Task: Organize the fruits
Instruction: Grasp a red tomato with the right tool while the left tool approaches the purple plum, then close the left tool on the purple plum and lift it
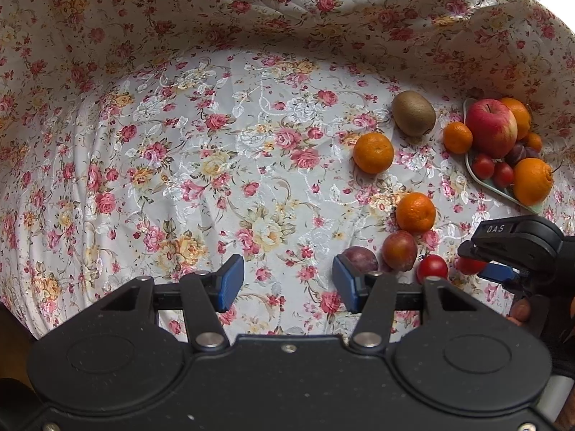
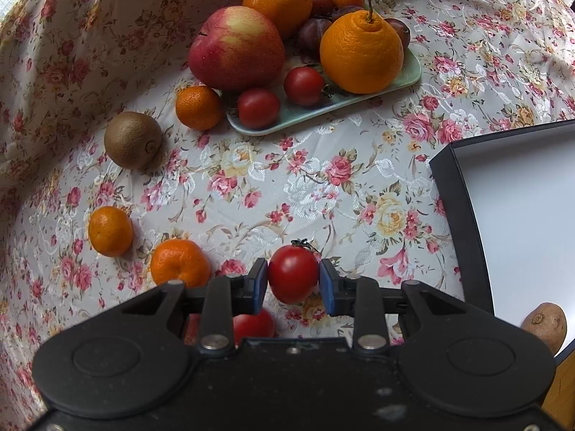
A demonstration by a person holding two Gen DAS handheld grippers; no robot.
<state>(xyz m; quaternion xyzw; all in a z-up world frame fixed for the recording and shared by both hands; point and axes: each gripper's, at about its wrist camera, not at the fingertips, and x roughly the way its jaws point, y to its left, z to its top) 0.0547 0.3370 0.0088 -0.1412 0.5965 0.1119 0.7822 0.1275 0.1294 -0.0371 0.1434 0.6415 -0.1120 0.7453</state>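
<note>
My right gripper (image 2: 293, 283) points down at the floral cloth, its blue pads pressed on both sides of a red tomato (image 2: 293, 274). A second tomato (image 2: 251, 323) lies just under its body. In the left wrist view the same gripper (image 1: 478, 264) shows at the right edge with the tomato (image 1: 469, 265) in it. My left gripper (image 1: 287, 287) hangs open over bare cloth with nothing between its pads. Beside its right finger lie a dark plum (image 1: 359, 258), a reddish plum (image 1: 399, 250) and a loose tomato (image 1: 432, 267).
A pale green plate (image 2: 409, 72) holds an apple (image 2: 235, 46), two big oranges, plums and tomatoes. Three mandarins (image 2: 109, 230) and a kiwi (image 2: 133, 139) lie loose on the cloth. A black box with a white inside (image 2: 463, 197) stands at the right, a brown fruit (image 2: 544, 327) at its corner.
</note>
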